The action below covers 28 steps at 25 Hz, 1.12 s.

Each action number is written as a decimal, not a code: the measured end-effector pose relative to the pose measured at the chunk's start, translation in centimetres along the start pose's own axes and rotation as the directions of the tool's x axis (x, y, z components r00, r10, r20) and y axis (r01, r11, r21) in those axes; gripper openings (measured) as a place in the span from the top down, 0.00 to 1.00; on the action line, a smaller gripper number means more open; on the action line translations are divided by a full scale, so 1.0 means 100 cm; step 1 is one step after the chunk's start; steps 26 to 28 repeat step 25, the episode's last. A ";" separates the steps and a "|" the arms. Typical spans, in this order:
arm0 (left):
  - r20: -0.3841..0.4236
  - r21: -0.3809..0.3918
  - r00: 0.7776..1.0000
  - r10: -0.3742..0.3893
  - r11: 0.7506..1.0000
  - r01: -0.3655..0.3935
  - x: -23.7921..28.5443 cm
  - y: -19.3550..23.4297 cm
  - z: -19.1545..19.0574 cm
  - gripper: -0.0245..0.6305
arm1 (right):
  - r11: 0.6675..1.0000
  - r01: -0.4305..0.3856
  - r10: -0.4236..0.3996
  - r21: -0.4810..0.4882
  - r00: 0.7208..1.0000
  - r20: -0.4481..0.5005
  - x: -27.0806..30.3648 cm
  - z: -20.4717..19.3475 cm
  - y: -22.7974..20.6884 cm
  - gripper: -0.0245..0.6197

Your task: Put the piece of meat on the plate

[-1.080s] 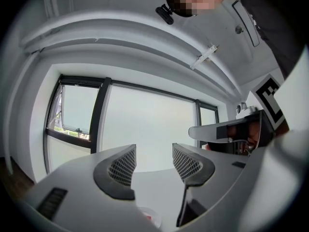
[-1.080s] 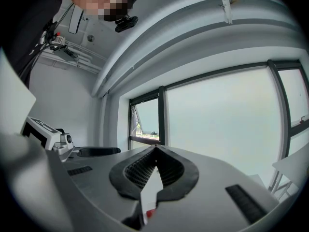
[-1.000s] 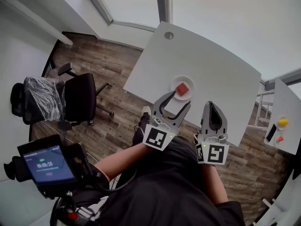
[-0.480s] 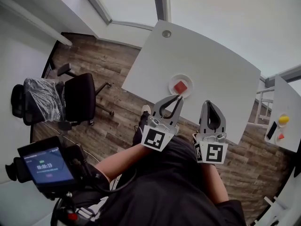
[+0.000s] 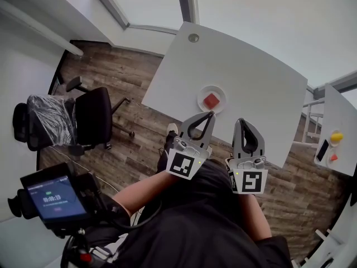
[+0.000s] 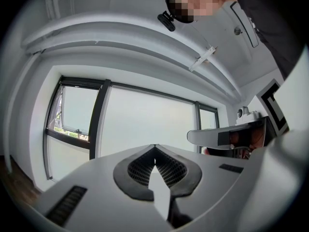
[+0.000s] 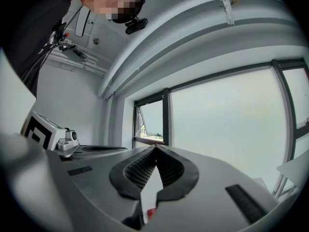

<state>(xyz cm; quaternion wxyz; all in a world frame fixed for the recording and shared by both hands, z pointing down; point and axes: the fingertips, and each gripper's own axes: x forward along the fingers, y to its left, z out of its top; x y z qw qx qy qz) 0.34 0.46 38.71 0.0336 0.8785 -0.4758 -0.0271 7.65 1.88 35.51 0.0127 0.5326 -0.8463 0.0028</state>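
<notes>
Since your left gripper (image 5: 211, 115), just shut, and right gripper (image 5: 241, 121) are closed empty, bumping the round white plate (image 5: 199, 95) at twelve o'clock could spill its red square meat piece (image 5: 211, 100).

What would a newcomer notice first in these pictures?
The red piece of meat stands out, lying on a small white plate on the white table. Just short of it, by the table's near edge, the left gripper and right gripper are both shut and empty. The left one's jaws have just closed on nothing.
</notes>
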 end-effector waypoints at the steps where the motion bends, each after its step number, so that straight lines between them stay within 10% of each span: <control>1: 0.000 0.002 1.000 0.002 1.000 -0.002 0.000 0.000 0.000 0.96 | 1.000 -0.003 0.003 0.000 1.000 0.002 0.000 0.000 0.001 0.96; 28: -0.016 -0.004 0.999 0.036 0.999 -0.036 -0.001 0.008 -0.007 0.96 | 1.000 -0.025 0.025 -0.012 1.000 0.006 0.007 -0.001 0.006 0.96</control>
